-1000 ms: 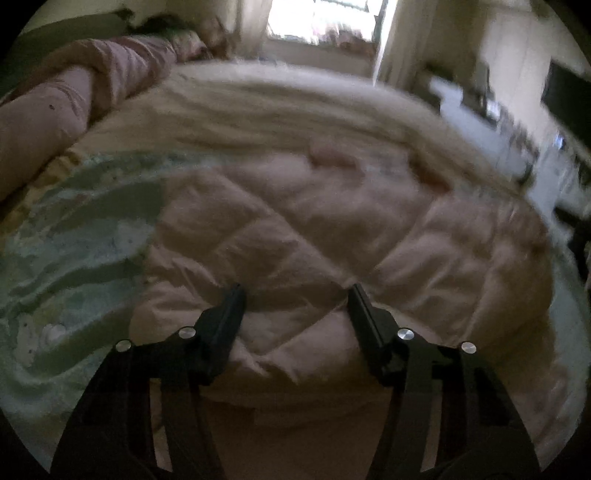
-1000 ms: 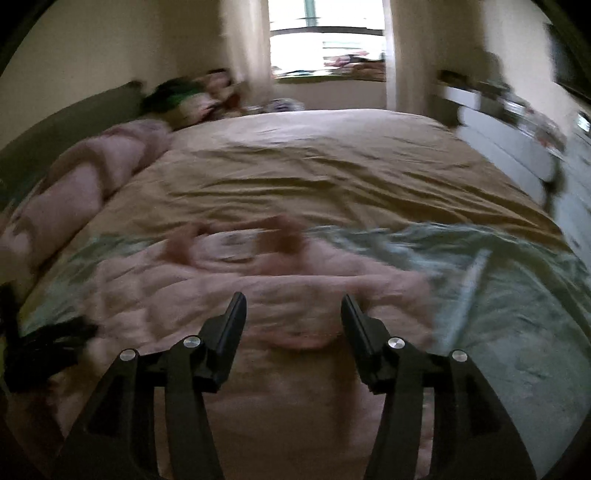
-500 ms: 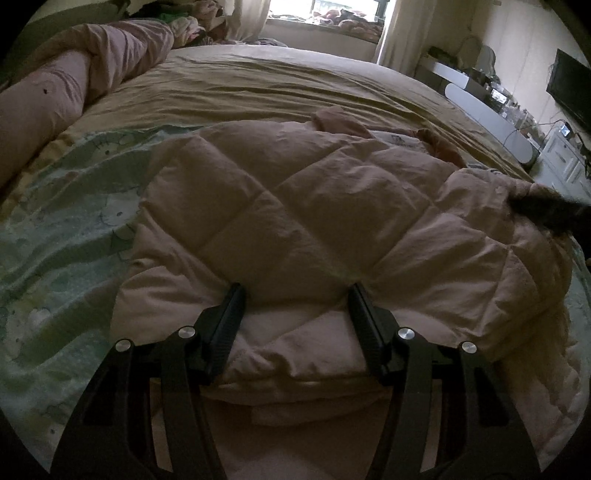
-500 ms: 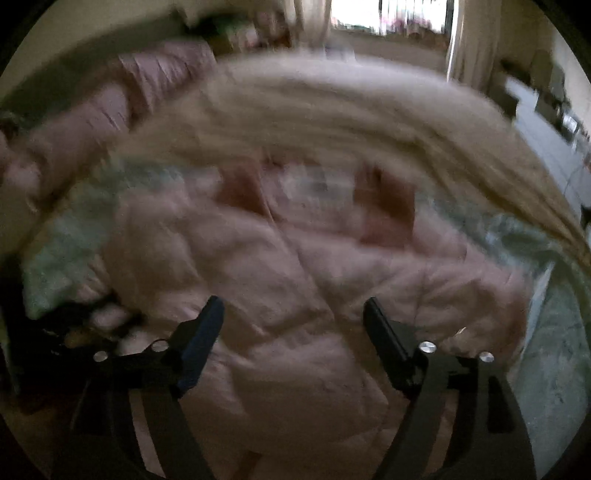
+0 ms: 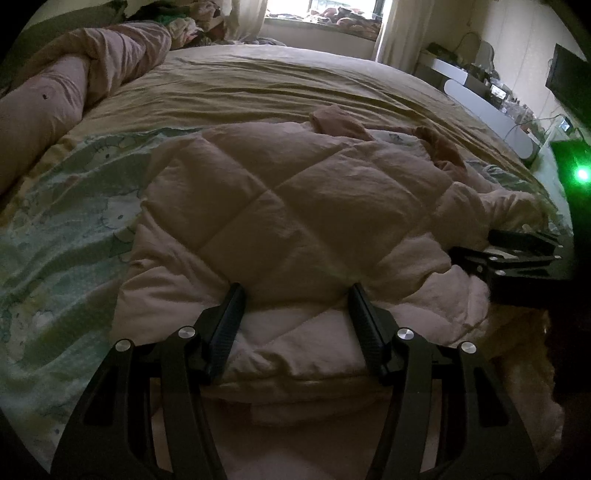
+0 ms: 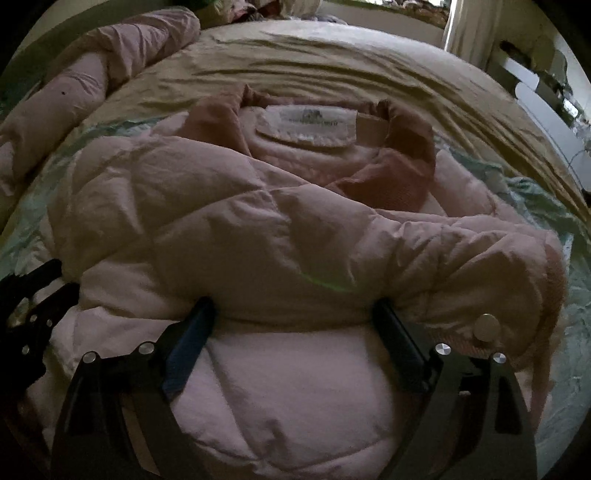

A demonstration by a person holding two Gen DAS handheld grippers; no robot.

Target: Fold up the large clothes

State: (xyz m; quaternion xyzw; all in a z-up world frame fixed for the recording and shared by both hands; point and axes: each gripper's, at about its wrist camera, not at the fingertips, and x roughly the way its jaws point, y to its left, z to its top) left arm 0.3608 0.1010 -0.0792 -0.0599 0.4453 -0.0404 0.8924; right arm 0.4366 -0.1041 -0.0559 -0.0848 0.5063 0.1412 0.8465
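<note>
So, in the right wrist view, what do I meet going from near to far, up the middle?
Right tongs → pink quilted jacket → white neck label → beige sheet → window sill.

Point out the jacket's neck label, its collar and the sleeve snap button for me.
neck label [image 6: 308,123]: right wrist view, middle of the white patch.
collar [image 6: 406,147]: right wrist view, right collar flap.
snap button [image 6: 487,325]: right wrist view, centre of the metal snap on the cuff.

jacket [image 6: 258,229]: quilted matt cloth | bedsheet [image 5: 295,85]: wrinkled cloth
</note>
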